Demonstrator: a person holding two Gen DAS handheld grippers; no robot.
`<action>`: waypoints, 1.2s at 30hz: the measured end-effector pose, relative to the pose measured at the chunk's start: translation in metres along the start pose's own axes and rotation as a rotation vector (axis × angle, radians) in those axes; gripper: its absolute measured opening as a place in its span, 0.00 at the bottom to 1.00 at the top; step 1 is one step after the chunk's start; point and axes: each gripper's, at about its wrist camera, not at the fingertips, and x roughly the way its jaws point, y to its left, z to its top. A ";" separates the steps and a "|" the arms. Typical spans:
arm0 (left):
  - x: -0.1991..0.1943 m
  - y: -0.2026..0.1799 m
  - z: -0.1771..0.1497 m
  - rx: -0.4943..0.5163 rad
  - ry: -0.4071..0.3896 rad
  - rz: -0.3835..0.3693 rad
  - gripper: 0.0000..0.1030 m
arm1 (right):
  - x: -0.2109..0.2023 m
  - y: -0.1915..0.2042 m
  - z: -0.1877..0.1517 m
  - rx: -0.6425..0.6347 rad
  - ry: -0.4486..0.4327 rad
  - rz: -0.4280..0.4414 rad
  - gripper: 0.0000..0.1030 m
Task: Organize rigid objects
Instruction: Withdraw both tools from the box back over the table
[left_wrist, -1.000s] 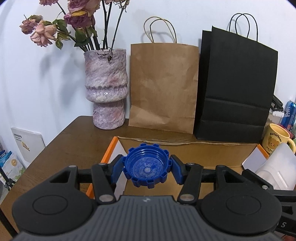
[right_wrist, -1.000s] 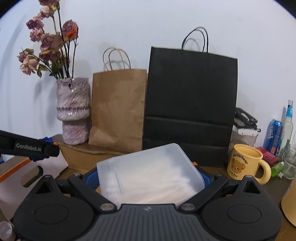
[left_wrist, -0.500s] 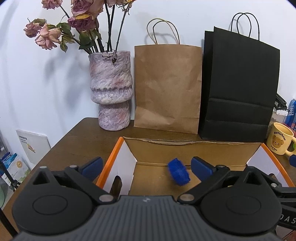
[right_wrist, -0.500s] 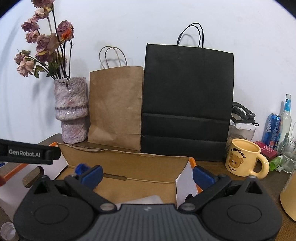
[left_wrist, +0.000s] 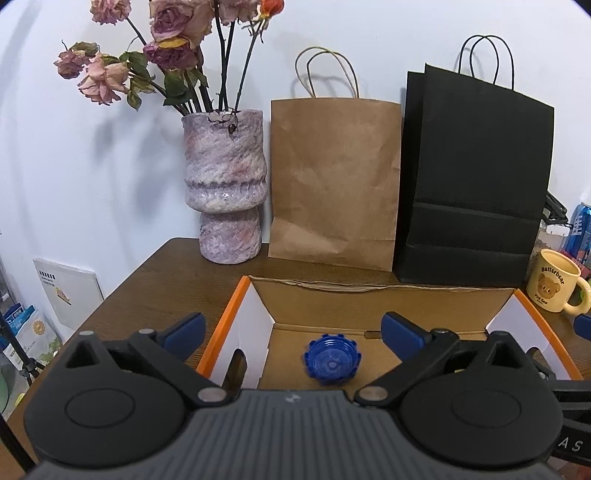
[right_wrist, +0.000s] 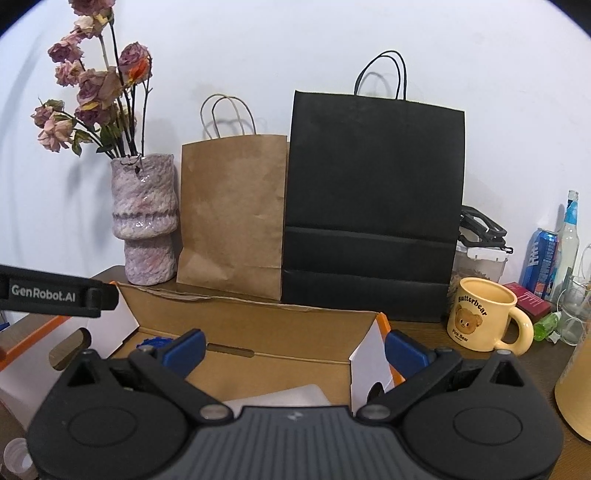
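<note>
A blue ridged cap (left_wrist: 331, 363) lies on the floor of an open cardboard box with orange edges (left_wrist: 369, 302). My left gripper (left_wrist: 293, 330) is open and empty just above the box, over the cap. In the right wrist view my right gripper (right_wrist: 293, 349) is open and empty over the same box (right_wrist: 280, 325). A translucent white plastic lid (right_wrist: 280, 397) lies in the box just under it, partly hidden by the gripper body. A bit of the blue cap (right_wrist: 151, 341) shows at the box's left.
A stone-look vase of dried roses (left_wrist: 225, 188), a brown paper bag (left_wrist: 334, 181) and a black paper bag (left_wrist: 476, 184) stand along the wall behind the box. A yellow bear mug (right_wrist: 484, 319), a can and bottles (right_wrist: 543, 262) are at the right. The left gripper's body (right_wrist: 51, 291) reaches in at left.
Both grippers opened. The left one let go of the blue cap, which dropped and settled in the box. The right one let go of the white lid, which now lies in the box.
</note>
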 end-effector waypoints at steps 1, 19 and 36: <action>-0.003 0.000 -0.001 0.001 -0.004 0.000 1.00 | -0.002 0.000 0.000 -0.001 -0.003 0.000 1.00; -0.054 0.011 -0.018 -0.009 -0.019 -0.007 1.00 | -0.053 0.000 -0.015 0.008 -0.015 -0.013 1.00; -0.106 0.025 -0.048 -0.002 -0.009 -0.007 1.00 | -0.115 0.004 -0.033 0.019 -0.032 -0.013 1.00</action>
